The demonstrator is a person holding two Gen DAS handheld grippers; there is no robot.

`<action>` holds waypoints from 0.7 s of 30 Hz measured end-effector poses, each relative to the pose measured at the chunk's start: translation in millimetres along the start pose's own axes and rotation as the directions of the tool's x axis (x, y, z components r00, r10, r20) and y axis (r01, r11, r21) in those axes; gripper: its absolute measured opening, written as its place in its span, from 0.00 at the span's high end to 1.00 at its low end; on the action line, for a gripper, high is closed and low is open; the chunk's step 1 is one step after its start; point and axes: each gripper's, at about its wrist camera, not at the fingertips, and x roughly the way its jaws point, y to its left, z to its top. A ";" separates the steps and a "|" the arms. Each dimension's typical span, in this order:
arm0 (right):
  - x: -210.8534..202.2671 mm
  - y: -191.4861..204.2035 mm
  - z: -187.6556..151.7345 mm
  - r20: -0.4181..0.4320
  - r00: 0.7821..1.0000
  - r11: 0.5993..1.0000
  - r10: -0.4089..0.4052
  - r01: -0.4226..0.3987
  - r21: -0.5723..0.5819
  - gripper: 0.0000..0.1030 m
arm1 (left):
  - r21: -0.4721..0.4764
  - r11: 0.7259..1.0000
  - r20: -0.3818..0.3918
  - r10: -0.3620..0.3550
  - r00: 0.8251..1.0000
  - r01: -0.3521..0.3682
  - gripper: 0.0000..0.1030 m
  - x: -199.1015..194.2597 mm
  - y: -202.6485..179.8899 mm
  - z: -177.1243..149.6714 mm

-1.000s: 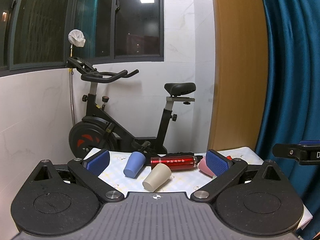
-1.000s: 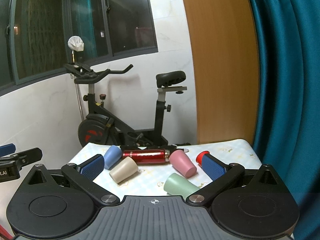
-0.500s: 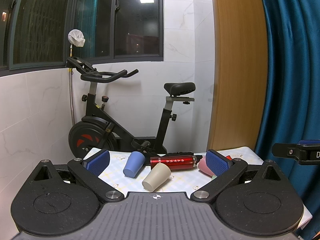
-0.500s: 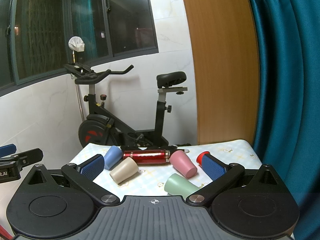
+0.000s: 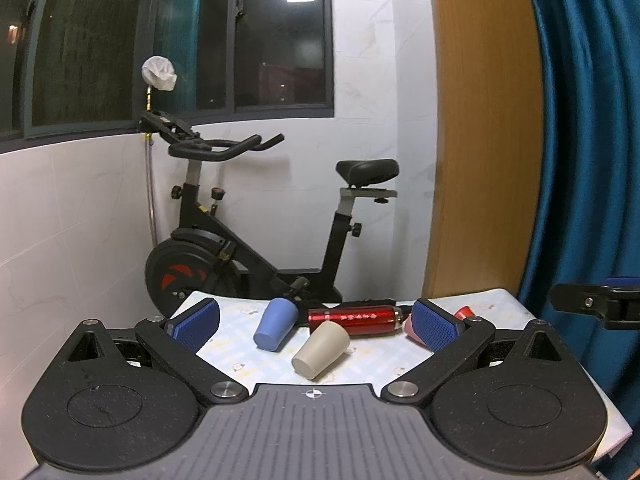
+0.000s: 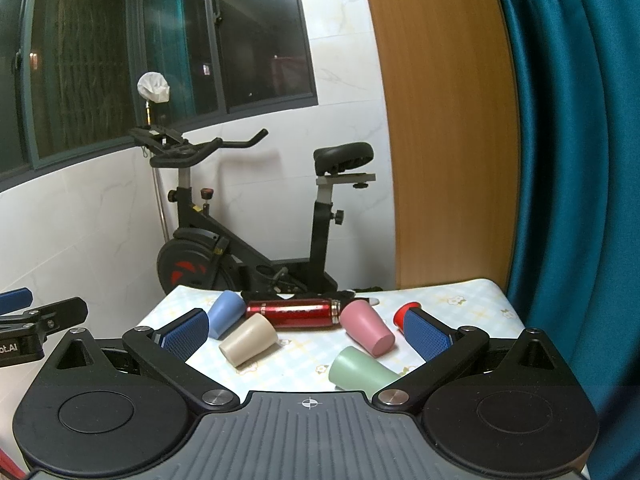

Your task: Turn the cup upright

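Both tongs stood apart, gripping nothing: left tongs, right tongs. On the counter, four cups lay on their sides: blue cup, beige cup, pink cup, green cup. Red flask lay behind, touching the beige cup.

From the left wrist we see only slivers of the pink cup and red cup behind a blue pad. From the right wrist, the green cup is partly covered by the right tool's arm. The bottle's lettering is too small for us to read.
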 end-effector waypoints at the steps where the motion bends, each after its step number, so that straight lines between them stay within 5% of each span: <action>1: 1.1 -0.5 -1.3 0.002 1.000 1.000 0.001 -0.001 0.000 0.00 | -0.006 1.000 0.003 -0.002 1.000 0.002 0.00 2.2 0.9 -1.8; 14: 65.9 -61.7 -30.8 0.084 0.995 0.998 -0.047 0.044 0.036 0.00 | -0.091 0.996 -0.139 -0.011 0.990 -0.001 0.02 82.8 14.3 -48.4; 21: 148.0 -112.1 -41.3 -0.193 0.980 0.995 -0.054 0.037 -0.089 0.00 | -0.256 0.966 -0.250 -0.099 0.963 0.033 0.04 132.3 25.6 -70.2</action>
